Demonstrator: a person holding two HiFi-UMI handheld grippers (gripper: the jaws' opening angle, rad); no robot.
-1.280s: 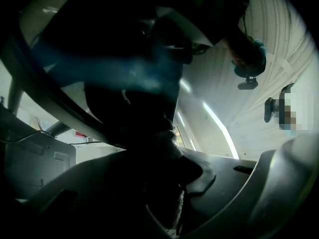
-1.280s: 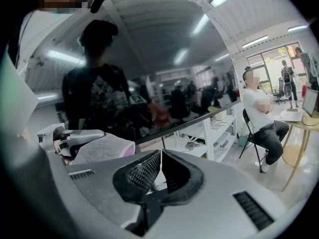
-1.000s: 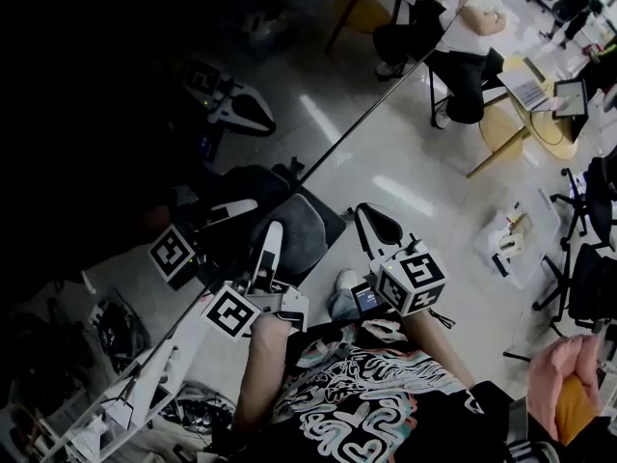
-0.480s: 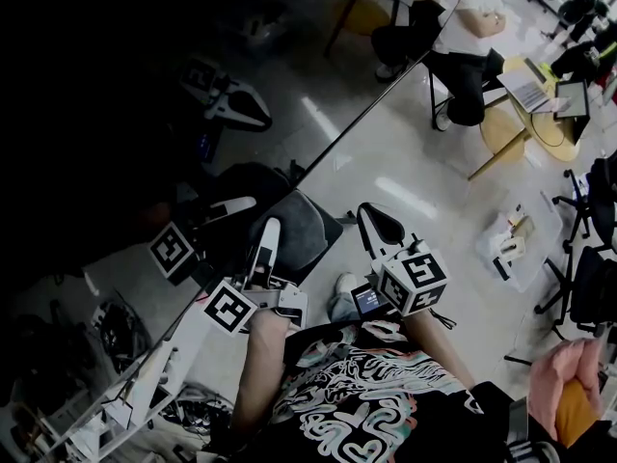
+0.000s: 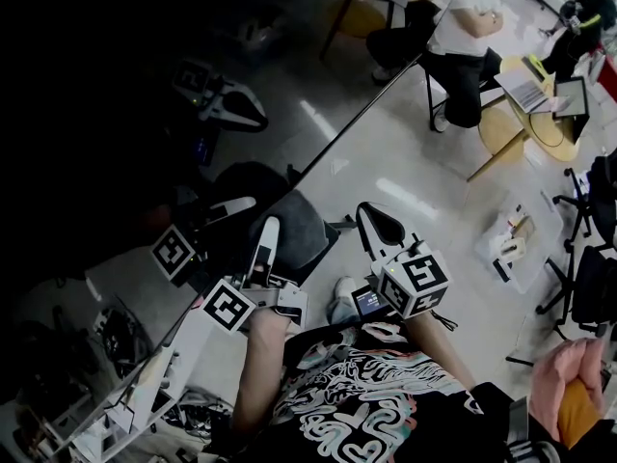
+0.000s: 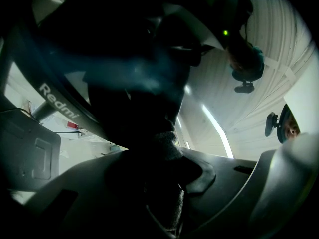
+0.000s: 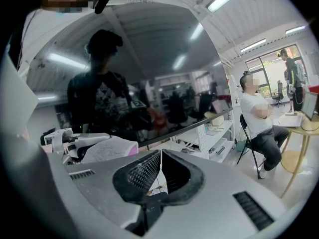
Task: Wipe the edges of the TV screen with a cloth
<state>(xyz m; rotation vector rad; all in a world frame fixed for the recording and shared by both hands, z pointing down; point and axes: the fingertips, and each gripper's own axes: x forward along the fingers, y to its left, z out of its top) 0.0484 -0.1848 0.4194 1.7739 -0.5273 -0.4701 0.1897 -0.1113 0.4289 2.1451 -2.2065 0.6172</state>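
The TV screen [image 5: 116,114] is the big dark panel on the left, and its lower edge [image 5: 357,114] runs diagonally across the head view. My left gripper [image 5: 270,231] is shut on a grey cloth [image 5: 299,228], which lies against that edge. In the left gripper view the cloth [image 6: 167,148] fills the jaws, right below the bezel with its logo [image 6: 60,103]. My right gripper [image 5: 371,222] hangs just right of the cloth, shut and holding nothing; its pads [image 7: 149,171] meet. From the right gripper view the cloth [image 7: 109,149] shows at the left under the reflecting screen [image 7: 164,73].
A white shelf with cables [image 5: 116,394] stands under the TV. A person sits on a chair [image 5: 463,37] at the back right beside a round wooden table with a laptop [image 5: 540,95]. A box [image 5: 511,239] lies on the floor, and office chairs [image 5: 588,258] stand at the right.
Both grippers and the cloth stay almost where they were. The seated person at the back has straightened up a little.
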